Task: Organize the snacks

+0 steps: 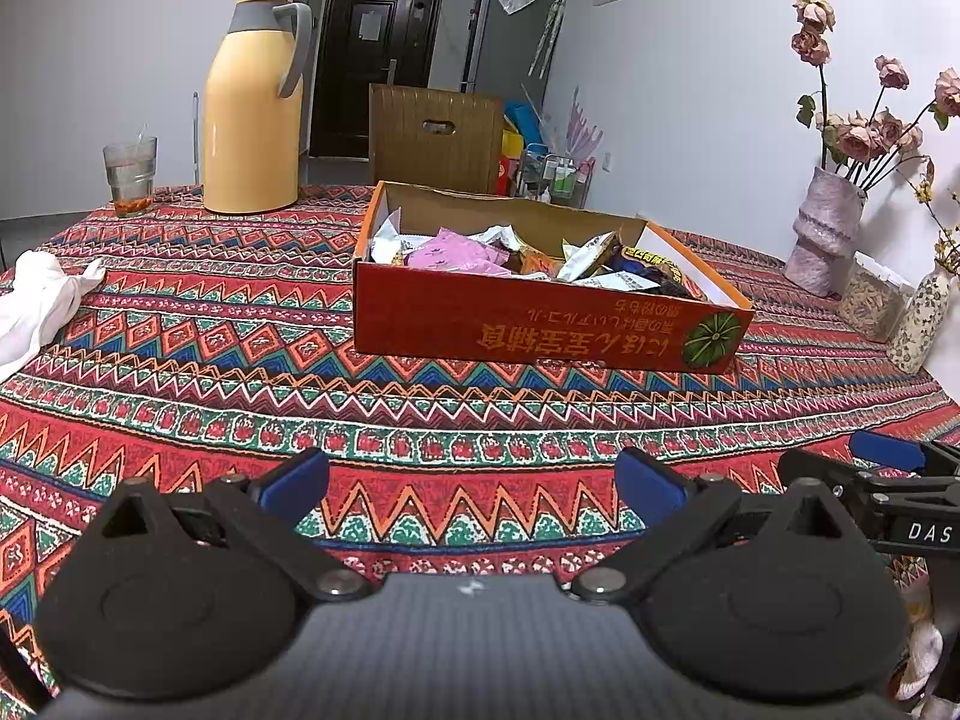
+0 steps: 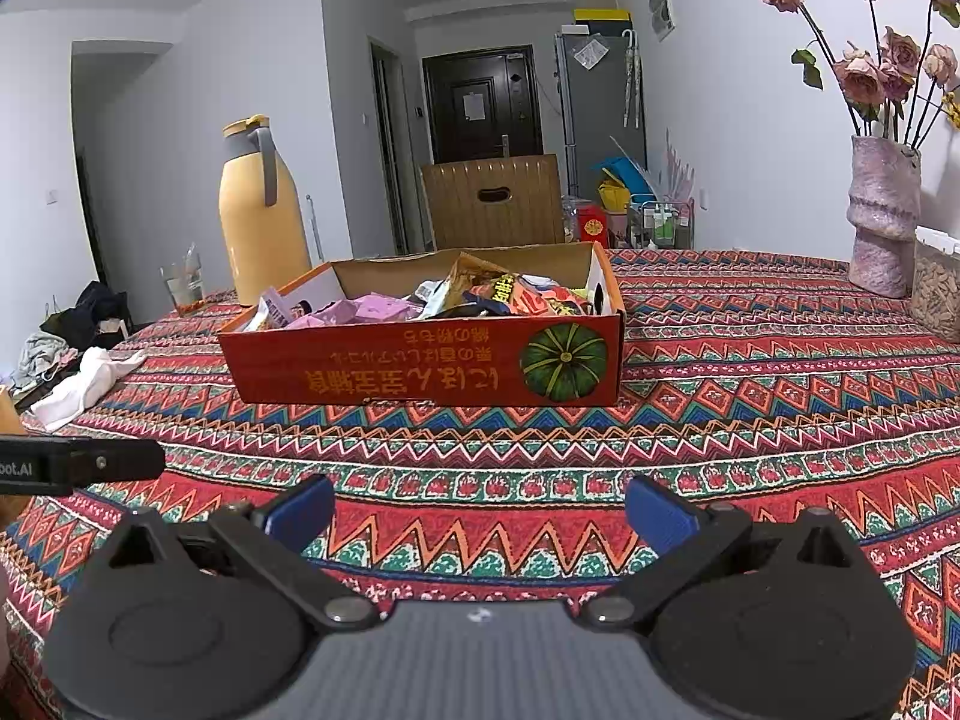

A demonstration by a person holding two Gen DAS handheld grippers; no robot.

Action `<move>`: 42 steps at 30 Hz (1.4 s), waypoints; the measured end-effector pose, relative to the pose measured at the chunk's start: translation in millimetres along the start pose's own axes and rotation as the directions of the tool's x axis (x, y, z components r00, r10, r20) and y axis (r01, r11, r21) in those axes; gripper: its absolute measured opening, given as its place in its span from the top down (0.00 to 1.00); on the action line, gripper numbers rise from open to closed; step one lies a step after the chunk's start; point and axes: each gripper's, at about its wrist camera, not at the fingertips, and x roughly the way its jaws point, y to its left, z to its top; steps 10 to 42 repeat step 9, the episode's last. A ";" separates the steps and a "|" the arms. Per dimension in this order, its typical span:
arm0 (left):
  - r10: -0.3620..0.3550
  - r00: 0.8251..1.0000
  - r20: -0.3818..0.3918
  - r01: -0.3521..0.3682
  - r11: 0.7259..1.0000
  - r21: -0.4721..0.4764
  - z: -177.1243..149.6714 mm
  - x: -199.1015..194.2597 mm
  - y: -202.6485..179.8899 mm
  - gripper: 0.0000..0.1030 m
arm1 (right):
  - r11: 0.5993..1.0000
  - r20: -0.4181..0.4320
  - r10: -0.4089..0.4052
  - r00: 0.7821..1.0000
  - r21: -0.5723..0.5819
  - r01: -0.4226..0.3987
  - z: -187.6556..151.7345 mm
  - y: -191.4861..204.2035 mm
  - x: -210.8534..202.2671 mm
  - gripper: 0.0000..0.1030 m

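Note:
A red cardboard box [image 1: 540, 330] with a pumpkin picture stands on the patterned tablecloth, and it also shows in the right wrist view [image 2: 420, 369]. Several snack packets [image 1: 456, 252] lie inside it, pink, white and orange [image 2: 516, 297]. My left gripper [image 1: 474, 483] is open and empty, low over the cloth in front of the box. My right gripper [image 2: 480, 510] is open and empty, also in front of the box. The right gripper's blue finger shows at the right edge of the left wrist view [image 1: 888, 450]. Part of the left gripper shows at the left edge of the right wrist view [image 2: 78, 465].
A yellow thermos jug [image 1: 252, 114] and a glass [image 1: 131, 174] stand behind the box on the left. A white cloth [image 1: 36, 300] lies at the left edge. A pink vase of dried roses [image 1: 825, 228], a small floral vase [image 1: 921, 324] and a clear container [image 2: 936, 288] stand at the right. A chair [image 1: 435, 138] is behind the table.

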 end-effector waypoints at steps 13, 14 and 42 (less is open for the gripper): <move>-0.007 1.000 0.010 0.007 1.000 0.001 -0.1 0.7 0.3 0.00 | 1.000 -0.004 0.002 1.000 -0.002 -0.002 -1.9 1.7 1.2 0.00; -0.007 1.000 0.010 0.007 1.000 0.001 -0.1 0.7 0.3 0.00 | 1.000 -0.004 0.002 1.000 -0.002 -0.002 -1.9 1.7 1.2 0.00; -0.007 1.000 0.010 0.007 1.000 0.001 -0.1 0.7 0.3 0.00 | 1.000 -0.004 0.002 1.000 -0.002 -0.002 -1.9 1.7 1.2 0.00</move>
